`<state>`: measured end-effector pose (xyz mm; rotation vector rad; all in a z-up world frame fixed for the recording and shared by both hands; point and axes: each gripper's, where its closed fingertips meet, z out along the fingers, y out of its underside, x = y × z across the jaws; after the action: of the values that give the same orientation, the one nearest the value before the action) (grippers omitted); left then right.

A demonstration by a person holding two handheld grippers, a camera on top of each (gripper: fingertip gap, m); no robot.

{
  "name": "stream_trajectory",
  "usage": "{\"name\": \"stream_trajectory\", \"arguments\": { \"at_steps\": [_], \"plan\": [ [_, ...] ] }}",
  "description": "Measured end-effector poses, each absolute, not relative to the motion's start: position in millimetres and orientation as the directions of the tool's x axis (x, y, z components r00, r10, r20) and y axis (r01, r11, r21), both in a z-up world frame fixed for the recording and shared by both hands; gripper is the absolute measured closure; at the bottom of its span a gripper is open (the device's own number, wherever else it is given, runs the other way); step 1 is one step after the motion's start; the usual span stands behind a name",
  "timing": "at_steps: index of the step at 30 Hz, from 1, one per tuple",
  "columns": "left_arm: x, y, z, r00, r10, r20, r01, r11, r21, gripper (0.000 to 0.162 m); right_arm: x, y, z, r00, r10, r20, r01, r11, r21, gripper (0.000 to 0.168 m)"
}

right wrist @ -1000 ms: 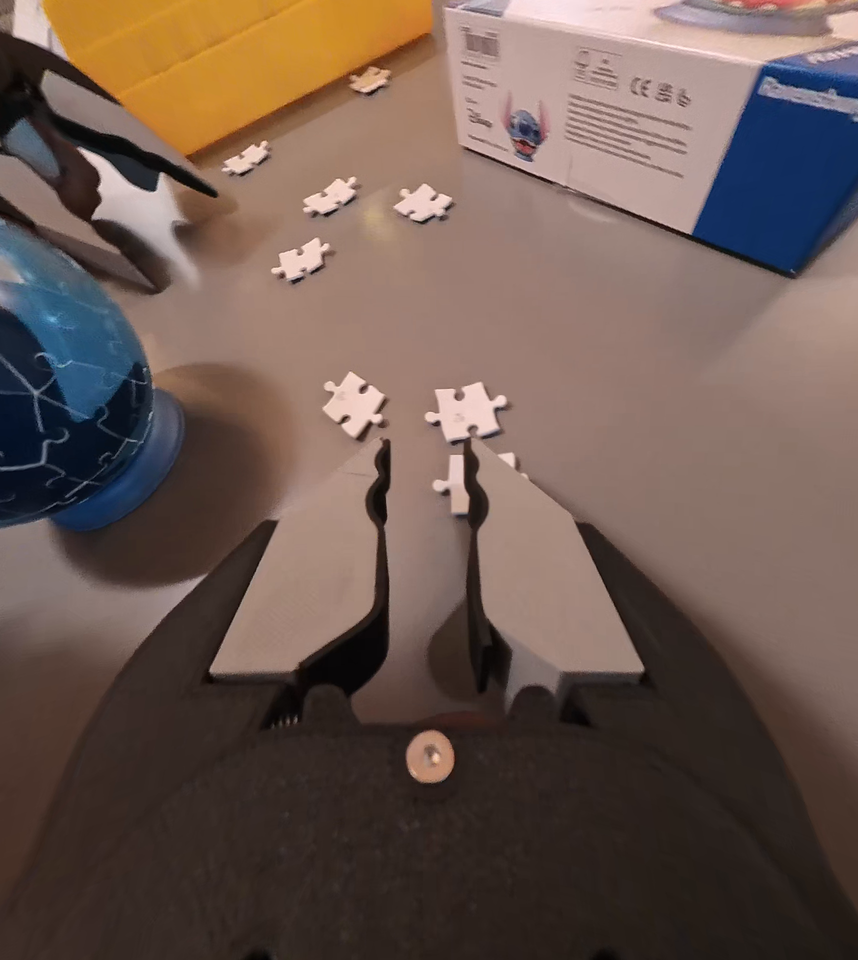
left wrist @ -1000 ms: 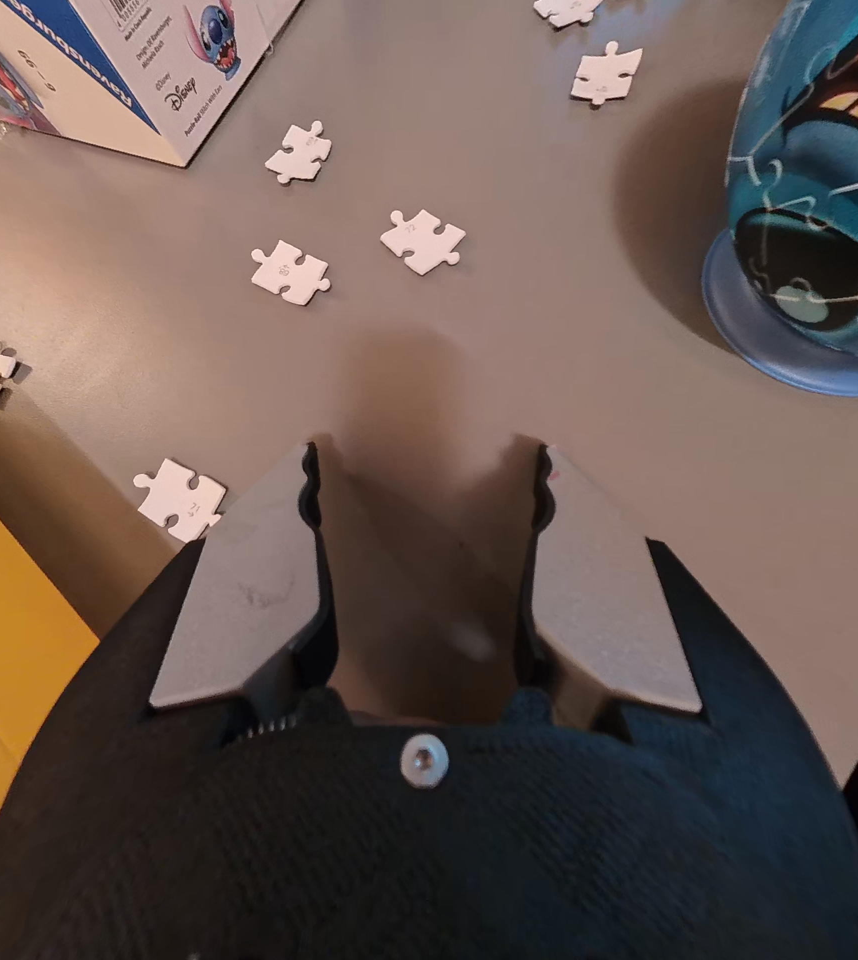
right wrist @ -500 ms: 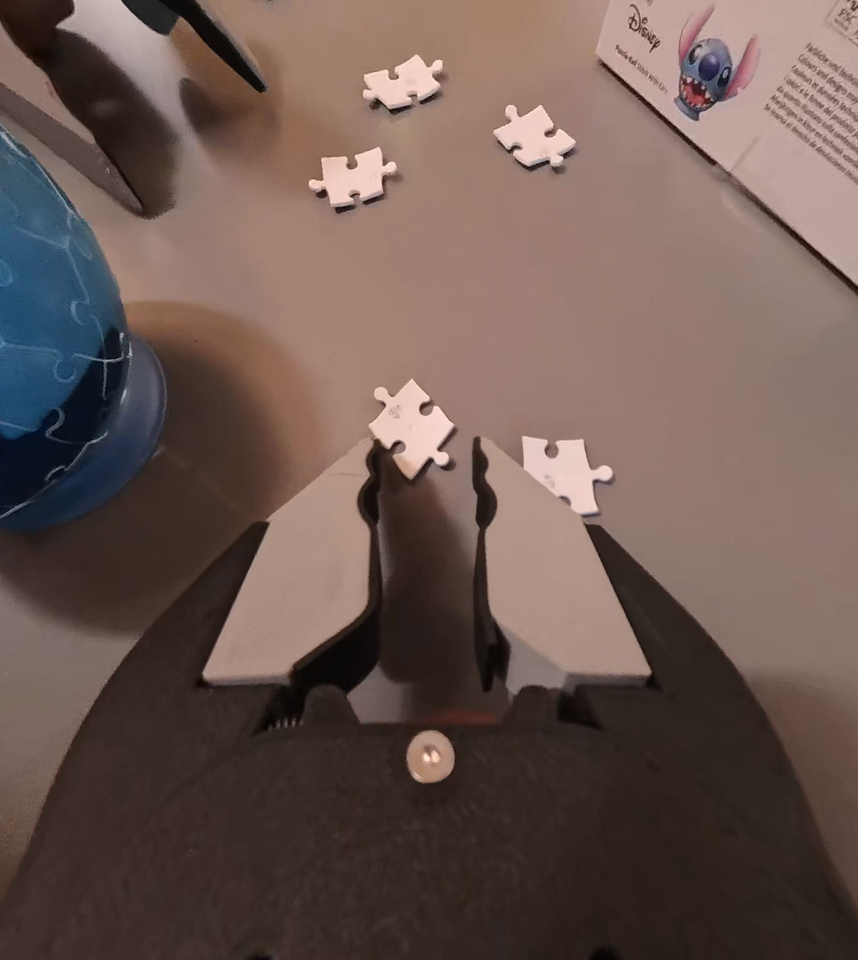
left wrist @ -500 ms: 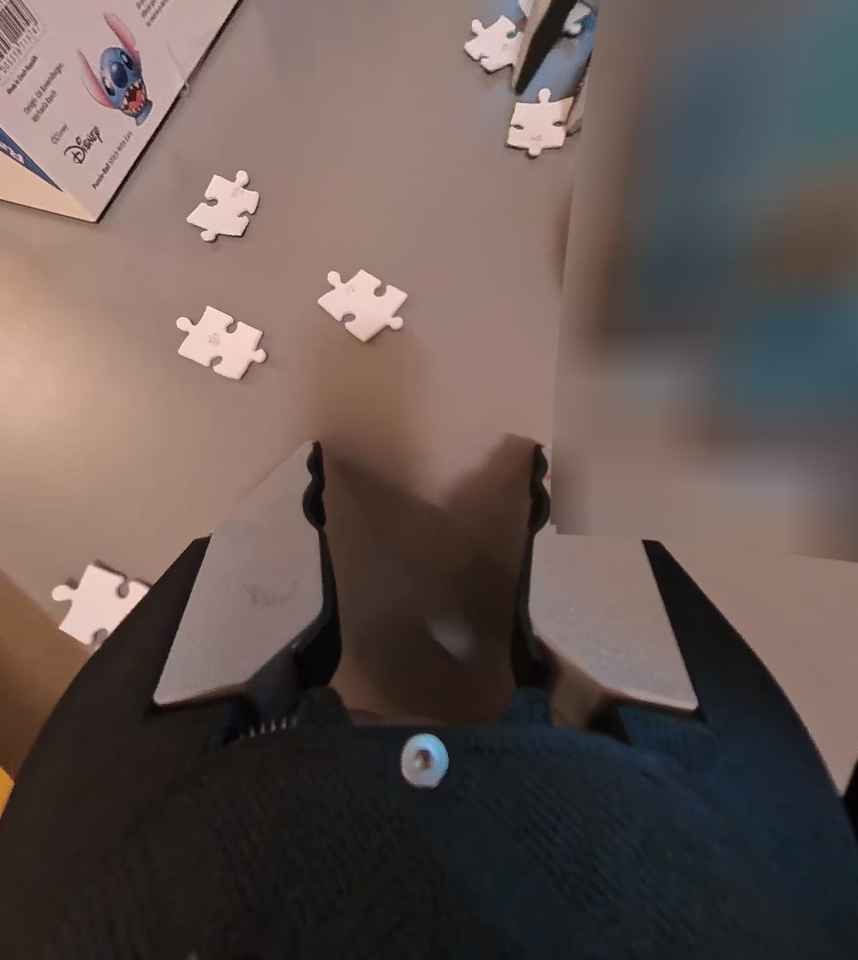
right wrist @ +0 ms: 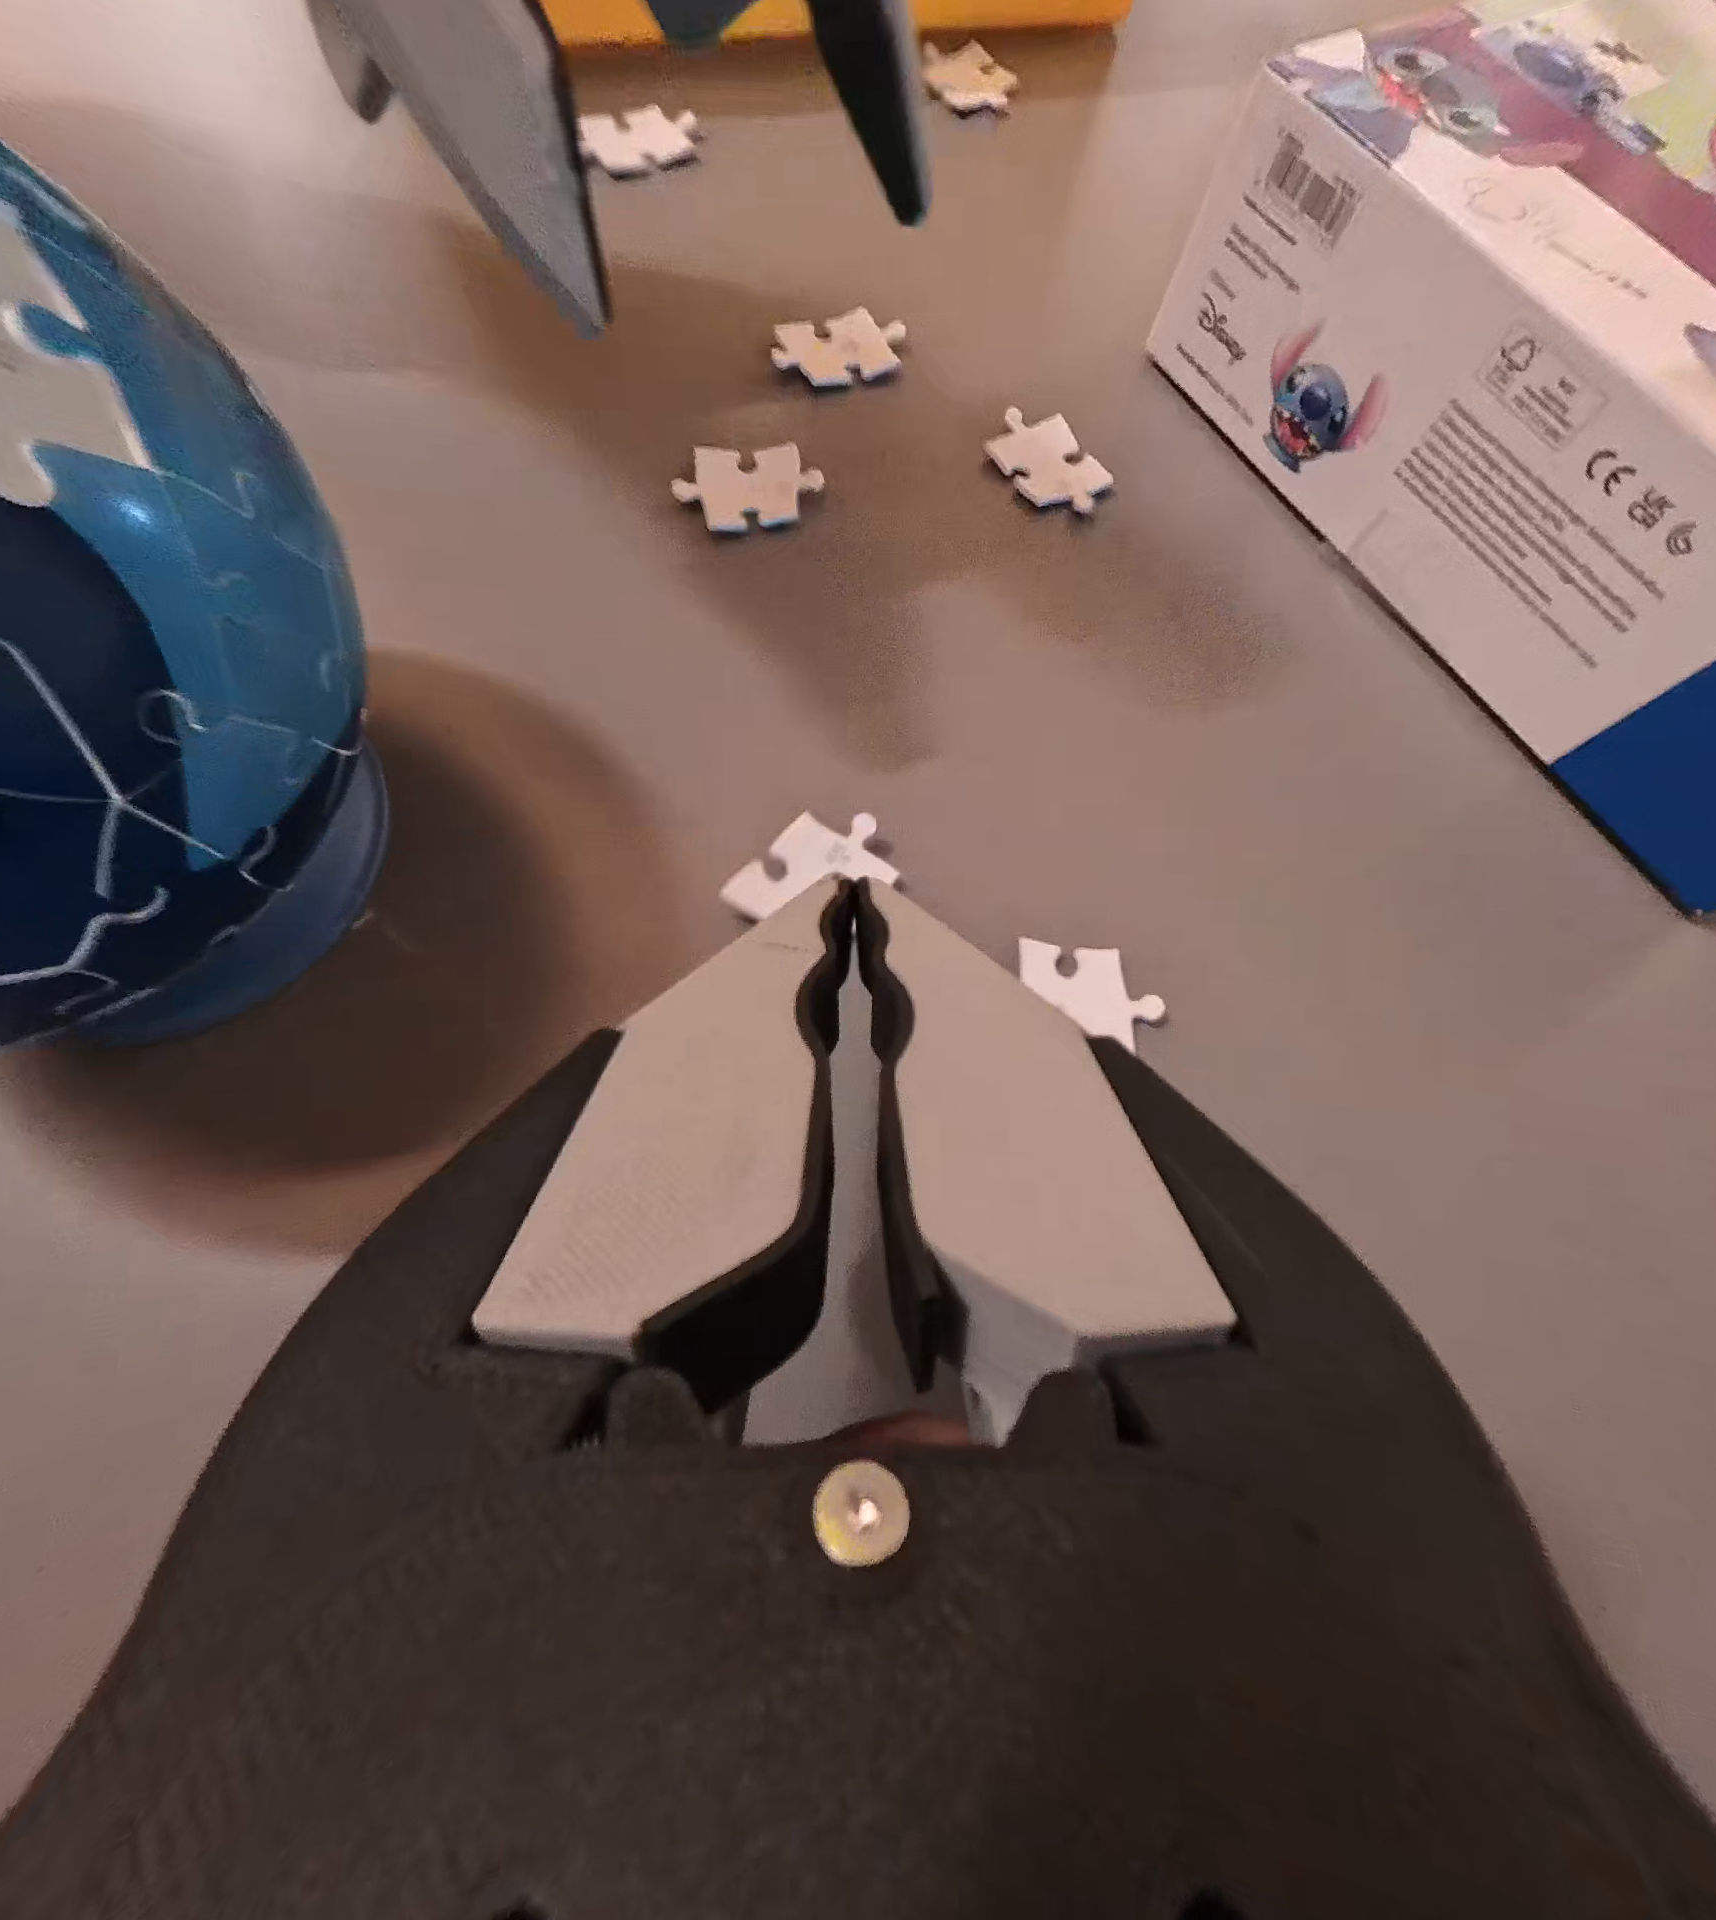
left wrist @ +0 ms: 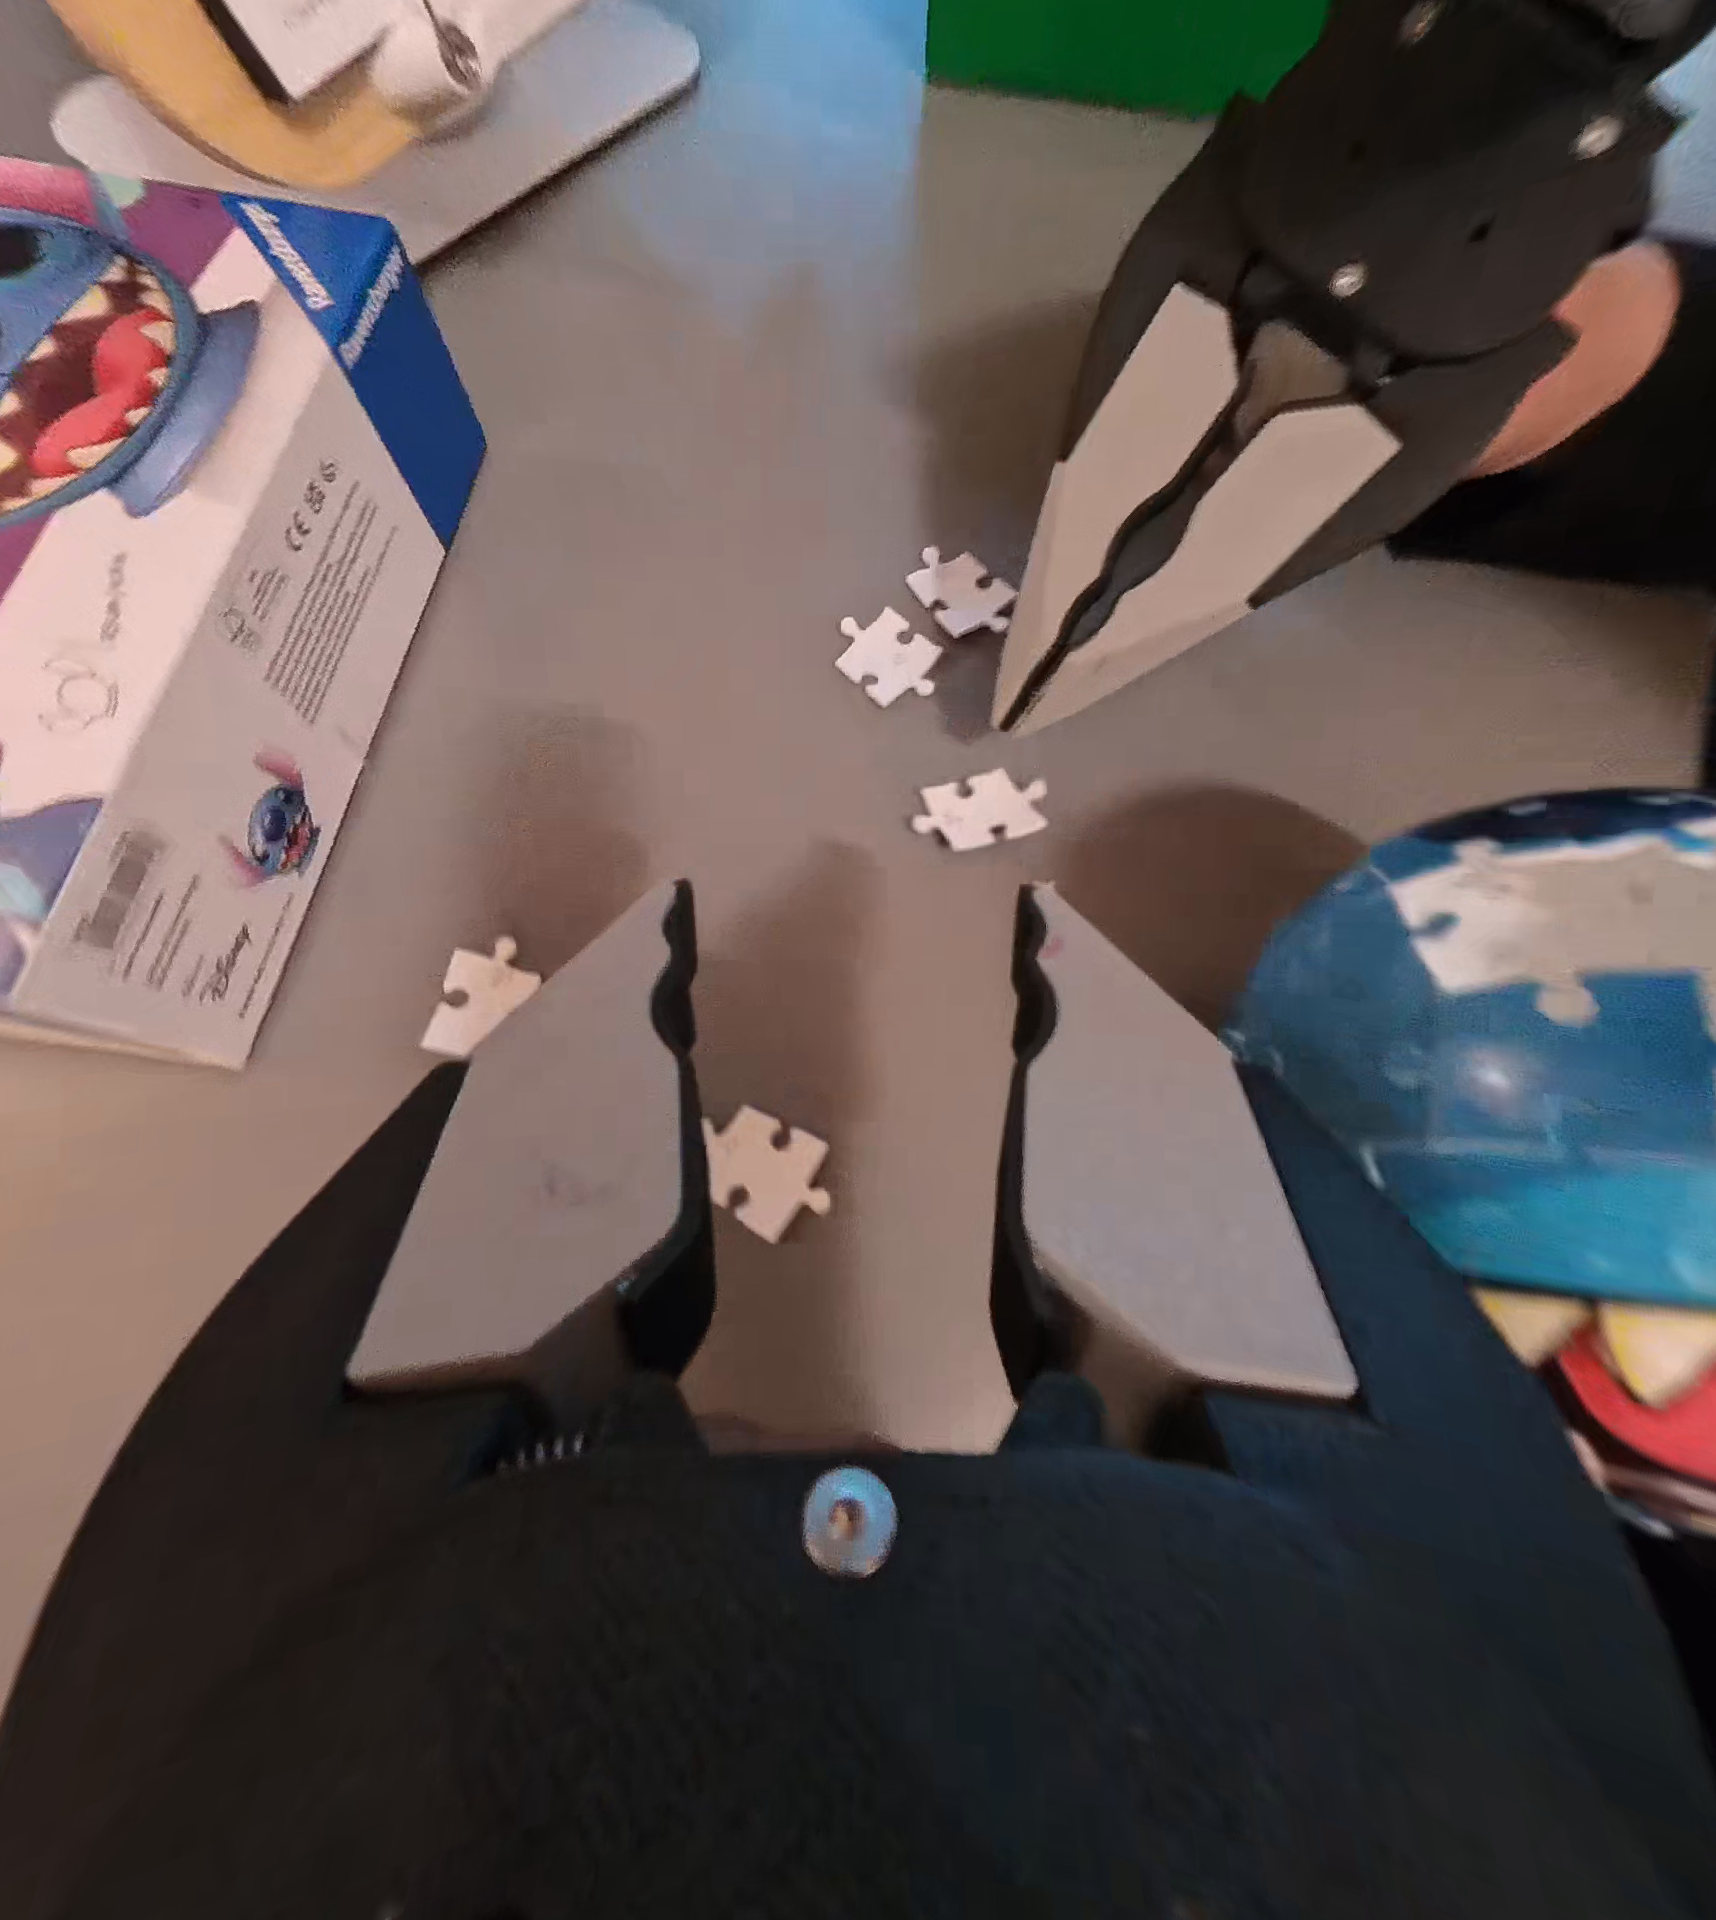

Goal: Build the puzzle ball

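Pinching down at frame centre, the right gripper (right wrist: 854, 891) has its fingers all but closed, tips on the near edge of a white puzzle piece (right wrist: 810, 854) lying flat on the desk (right wrist: 1197, 831) — whether it truly has hold, I cannot tell. The left gripper (left wrist: 852, 904) hangs spread wide and empty above another piece (left wrist: 766, 1172). Risk here: that thin flat piece may skid away or flip off the tips rather than lift. The puzzle ball (right wrist: 75, 644) sits at left on its blue stand, gaps showing; a careless swing could knock it.
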<state>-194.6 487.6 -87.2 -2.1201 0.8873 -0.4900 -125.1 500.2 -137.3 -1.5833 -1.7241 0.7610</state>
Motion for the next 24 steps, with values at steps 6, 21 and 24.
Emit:
{"name": "stream_trajectory", "arguments": {
  "at_steps": [6,21,24],
  "plan": [
    [-174,507,-101,0.626,-0.776,0.072,-0.525,-0.488,-0.697,0.104,-117,502,-141,-0.028,0.997,0.075,0.617,0.076,-0.783,0.168],
    [-178,483,-125,0.590,-0.779,0.213,-0.461,-0.542,-0.703,0.105,-131,489,-164,-0.123,0.991,0.049,0.677,0.120,-0.726,0.144],
    [-167,483,-125,0.567,-0.782,0.258,-0.444,-0.554,-0.704,0.105,-134,494,-161,-0.090,0.994,0.062,0.663,0.107,-0.741,0.144]
  ]
}}
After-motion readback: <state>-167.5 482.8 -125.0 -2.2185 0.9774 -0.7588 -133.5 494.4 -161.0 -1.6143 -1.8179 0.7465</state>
